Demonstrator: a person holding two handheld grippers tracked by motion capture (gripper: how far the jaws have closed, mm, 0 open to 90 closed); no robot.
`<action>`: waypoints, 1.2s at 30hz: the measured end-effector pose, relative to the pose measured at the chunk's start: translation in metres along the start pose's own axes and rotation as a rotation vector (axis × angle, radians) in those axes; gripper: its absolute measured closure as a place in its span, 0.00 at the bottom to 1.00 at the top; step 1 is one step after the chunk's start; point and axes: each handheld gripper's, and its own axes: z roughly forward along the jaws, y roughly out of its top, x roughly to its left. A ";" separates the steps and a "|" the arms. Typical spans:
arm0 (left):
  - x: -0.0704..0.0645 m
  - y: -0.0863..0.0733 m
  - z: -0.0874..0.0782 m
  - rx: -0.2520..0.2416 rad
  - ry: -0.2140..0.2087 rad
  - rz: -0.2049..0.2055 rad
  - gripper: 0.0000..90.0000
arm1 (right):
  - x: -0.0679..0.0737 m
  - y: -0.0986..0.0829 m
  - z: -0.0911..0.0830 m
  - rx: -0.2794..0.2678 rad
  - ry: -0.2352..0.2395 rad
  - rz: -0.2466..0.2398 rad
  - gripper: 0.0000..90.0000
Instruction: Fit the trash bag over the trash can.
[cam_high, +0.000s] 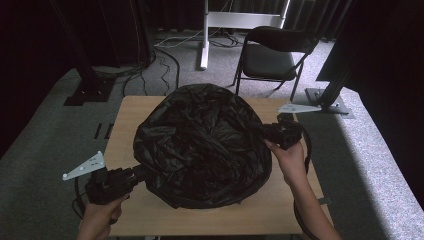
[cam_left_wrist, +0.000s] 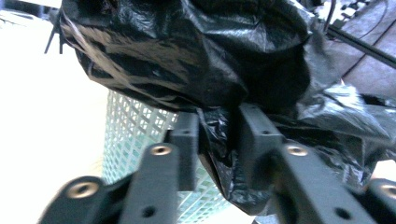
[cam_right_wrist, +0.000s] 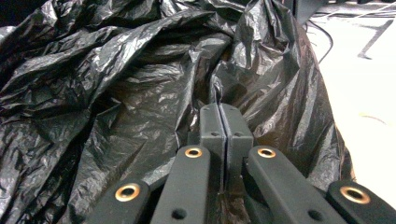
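Note:
A big crumpled black plastic bag (cam_high: 200, 145) bulges over the middle of the wooden table (cam_high: 129, 116). My left gripper (cam_high: 140, 172) is at the bag's near left edge, shut on a bunched fold of the film. In the left gripper view, that fold of the bag (cam_left_wrist: 187, 56) is pinched in my left gripper (cam_left_wrist: 217, 126), and a pale green mesh basket (cam_left_wrist: 135, 126) stands under the bag. My right gripper (cam_high: 262, 131) meets the bag's right side. In the right gripper view, my right gripper (cam_right_wrist: 219, 109) has its jaws pressed together on a ridge of the bag (cam_right_wrist: 116, 93).
A black folding chair (cam_high: 272, 55) stands on the grey carpet beyond the table. A white frame leg (cam_high: 204, 35) and cables lie behind it. Dark stands flank the table's far corners. Bare tabletop runs along the near edge (cam_high: 225, 220).

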 end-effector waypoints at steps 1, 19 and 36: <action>0.000 0.000 0.000 0.000 0.000 0.000 0.89 | 0.000 0.000 0.000 0.000 0.000 0.000 0.99; 0.013 -0.054 0.022 0.274 0.004 0.063 1.00 | -0.033 -0.047 0.023 0.108 -0.054 0.087 0.99; 0.063 -0.105 0.051 0.436 -0.009 -0.093 1.00 | -0.069 -0.124 0.052 0.194 -0.061 0.218 0.99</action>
